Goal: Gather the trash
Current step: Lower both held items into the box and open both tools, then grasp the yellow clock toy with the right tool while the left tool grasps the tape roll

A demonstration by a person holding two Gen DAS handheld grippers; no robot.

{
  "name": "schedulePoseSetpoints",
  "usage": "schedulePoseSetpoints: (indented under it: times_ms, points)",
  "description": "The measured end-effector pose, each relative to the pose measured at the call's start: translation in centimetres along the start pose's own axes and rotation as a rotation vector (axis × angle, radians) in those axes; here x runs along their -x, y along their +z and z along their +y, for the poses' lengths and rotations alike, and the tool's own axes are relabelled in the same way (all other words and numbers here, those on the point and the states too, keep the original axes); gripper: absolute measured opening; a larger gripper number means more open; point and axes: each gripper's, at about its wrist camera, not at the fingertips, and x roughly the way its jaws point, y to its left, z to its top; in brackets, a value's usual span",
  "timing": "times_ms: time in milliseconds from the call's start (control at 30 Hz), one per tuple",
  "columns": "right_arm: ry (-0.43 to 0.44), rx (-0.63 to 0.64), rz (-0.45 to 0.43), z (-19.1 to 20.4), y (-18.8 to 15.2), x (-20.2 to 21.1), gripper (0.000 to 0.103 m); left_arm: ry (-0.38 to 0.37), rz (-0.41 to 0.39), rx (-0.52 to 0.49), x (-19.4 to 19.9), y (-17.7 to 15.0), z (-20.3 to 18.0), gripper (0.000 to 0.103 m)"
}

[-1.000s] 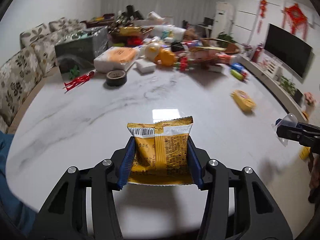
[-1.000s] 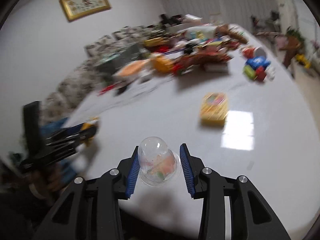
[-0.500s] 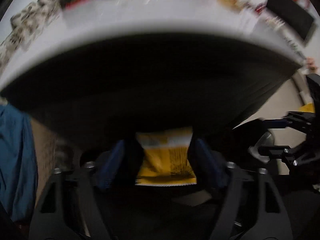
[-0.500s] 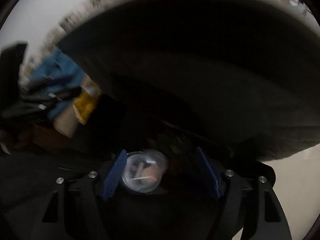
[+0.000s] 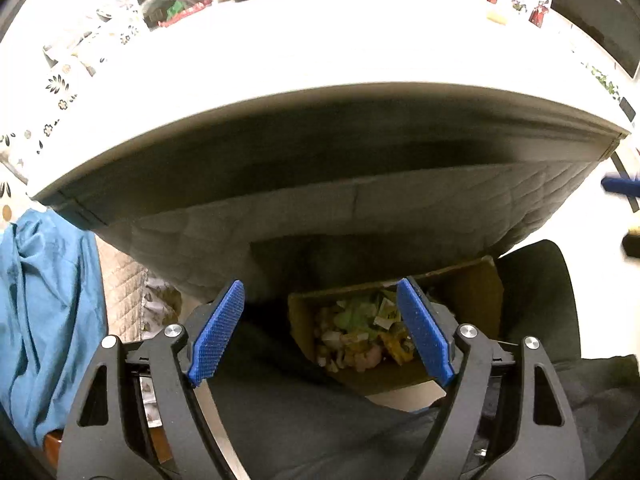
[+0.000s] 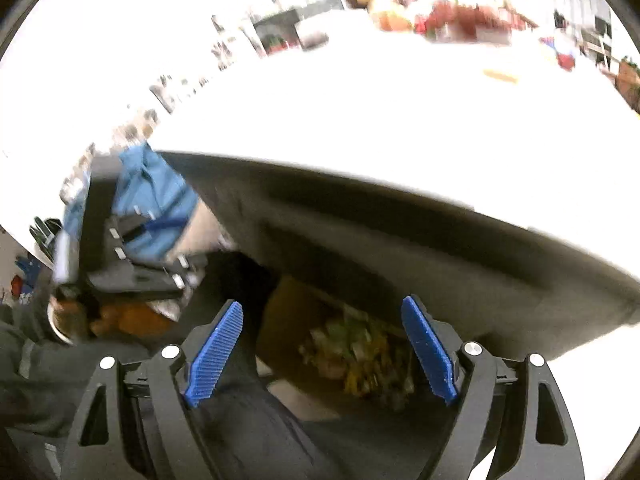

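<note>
An open cardboard box (image 5: pixel 476 280) stands on the floor under the table's edge, filled with mixed wrappers and scraps (image 5: pixel 360 336). My left gripper (image 5: pixel 319 284) hangs above it, open, with nothing between its blue pads. In the right wrist view the same box (image 6: pixel 280 320) and its trash (image 6: pixel 356 356) lie below my right gripper (image 6: pixel 322 303). Its jaws are opening and hold nothing. The yellow snack packet and the clear dome cup are no longer in either grip. I cannot pick them out for certain among the trash.
The white marble table (image 5: pixel 320 40) overhangs the box, with clutter at its far end and a yellow packet (image 6: pixel 500 76) on top. A person's dark trousers (image 5: pixel 320 420) fill the foreground. Blue cloth (image 5: pixel 48 300) hangs at the left. The left gripper (image 6: pixel 160 252) shows, blurred, at left.
Both grippers dropped from above the tabletop to below its edge, over the box. The left let go of the yellow packet and the right let go of the clear dome cup; both jaws widened.
</note>
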Motion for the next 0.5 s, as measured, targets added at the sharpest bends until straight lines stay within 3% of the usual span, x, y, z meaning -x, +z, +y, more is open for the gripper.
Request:
schedulePoseSetpoints:
  times_ms: [67, 200, 233, 367, 500]
  points:
    - [-0.021, 0.011, -0.078, -0.5, 2.6, 1.7, 0.085, -0.003, -0.019, 0.002, 1.2, 0.9, 0.0, 0.077]
    - [-0.166, -0.013, -0.193, -3.6, 7.4, 2.6, 0.089, -0.015, -0.128, 0.009, 5.0, 2.9, 0.8, 0.079]
    - [-0.203, -0.033, -0.206, -4.6, 8.8, 2.4, 0.089, -0.012, -0.165, 0.019, 5.9, 3.8, 1.1, 0.086]
    - [-0.381, -0.092, -0.195, -9.5, 14.9, -0.7, 0.089, 0.028, -0.259, 0.082, 6.5, 7.6, 2.6, 0.090]
    - [-0.452, -0.119, -0.139, -12.5, 18.7, -4.4, 0.089, 0.047, -0.284, 0.149, 5.3, 11.0, 3.8, 0.090]
